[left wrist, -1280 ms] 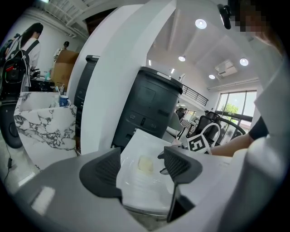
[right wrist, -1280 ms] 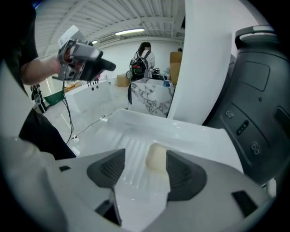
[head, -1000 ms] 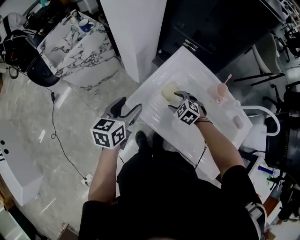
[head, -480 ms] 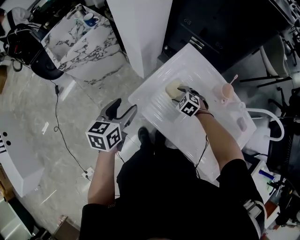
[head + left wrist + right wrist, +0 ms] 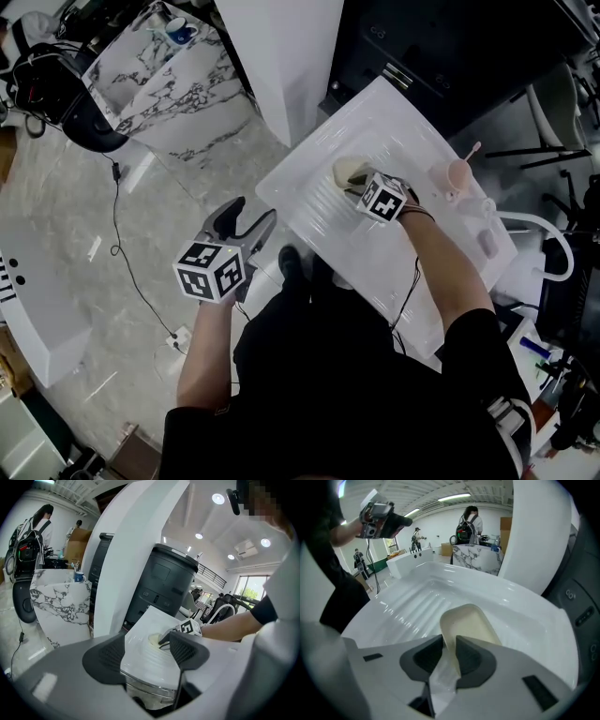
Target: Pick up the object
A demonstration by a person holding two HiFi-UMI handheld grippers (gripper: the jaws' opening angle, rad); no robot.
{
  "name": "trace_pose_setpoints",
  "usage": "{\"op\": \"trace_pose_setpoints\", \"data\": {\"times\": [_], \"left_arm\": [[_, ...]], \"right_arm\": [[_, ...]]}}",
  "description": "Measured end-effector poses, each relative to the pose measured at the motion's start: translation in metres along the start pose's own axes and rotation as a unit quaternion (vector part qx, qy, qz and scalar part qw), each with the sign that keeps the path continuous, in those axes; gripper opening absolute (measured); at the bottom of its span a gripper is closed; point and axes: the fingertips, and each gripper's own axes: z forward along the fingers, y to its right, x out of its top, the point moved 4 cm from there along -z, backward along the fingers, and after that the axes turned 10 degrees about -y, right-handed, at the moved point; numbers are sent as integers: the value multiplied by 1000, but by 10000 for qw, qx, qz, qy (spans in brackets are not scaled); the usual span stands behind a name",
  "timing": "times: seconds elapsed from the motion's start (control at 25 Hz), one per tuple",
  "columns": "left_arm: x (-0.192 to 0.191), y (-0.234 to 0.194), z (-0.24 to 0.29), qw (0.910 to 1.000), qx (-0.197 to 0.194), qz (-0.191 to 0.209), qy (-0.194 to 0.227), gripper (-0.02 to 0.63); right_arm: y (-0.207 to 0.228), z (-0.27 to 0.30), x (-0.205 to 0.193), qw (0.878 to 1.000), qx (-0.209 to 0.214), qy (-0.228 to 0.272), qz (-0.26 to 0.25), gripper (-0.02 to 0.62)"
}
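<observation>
The cream dish [image 5: 349,172] is a shallow oblong with rounded corners, lying hollow side up in the upper part of the white ribbed tray [image 5: 323,230], just left of centre in the head view. In the right gripper view the cream dish [image 5: 468,623] runs lengthwise away from the tongs, its near short end at bottom centre and its far end toward the upper right, on the tray [image 5: 408,602]. The right tongs [image 5: 449,641] have just been closing and are clamped on that near rim, one pad inside the hollow and one outside. In the head view the right forearm reaches from the lower right, and the right tongs [image 5: 359,186] point steeply down. The left forearm rises from the lower left; the left tongs [image 5: 251,217] stand apart over the marbled floor [image 5: 141,244], empty [image 5: 147,646], aimed toward the tray. Each marker cube [image 5: 213,270] bears black-and-white square patterns.
</observation>
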Motion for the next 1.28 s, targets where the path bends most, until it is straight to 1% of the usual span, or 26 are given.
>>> {"op": "trace_pose_setpoints", "data": {"times": [0.12, 0.36, 0.48, 0.68, 0.8, 0.92, 1.08, 1.16, 1.28], "left_arm": [[2, 2, 0, 10000, -18, -9, 17, 305], [3, 8, -3, 9999, -83, 33, 50, 305], [4, 8, -9, 9999, -99, 52, 75, 305], [8, -1, -25, 9998, -63, 37, 197, 305], [11, -8, -32, 9995, -82, 13, 295, 304], [13, -15, -35, 9992, -166, -12, 370, 304], [16, -21, -37, 9988, -293, 52, 393, 302], [21, -21, -35, 9984, -359, 169, 407, 302], [32, -18, -29, 9970, -475, 441, 417, 302]], "right_arm": [[-7, 1, 2, 9994, -210, -82, -273, 68], [-16, 3, 2, 9972, -609, -222, -374, 34], [-15, 1, 3, 9967, -733, -194, -293, 28], [-17, -16, 11, 9966, -786, 66, 243, 28], [-15, -30, 13, 9938, -802, 272, 721, 28], [-12, -47, 16, 9869, -873, 507, 1261, 27], [-15, -74, 23, 9788, -1040, 733, 1608, 26], [-16, -91, 23, 9734, -1153, 847, 1789, 26], [-17, -115, 23, 9613, -1335, 1120, 2134, 27]]}}
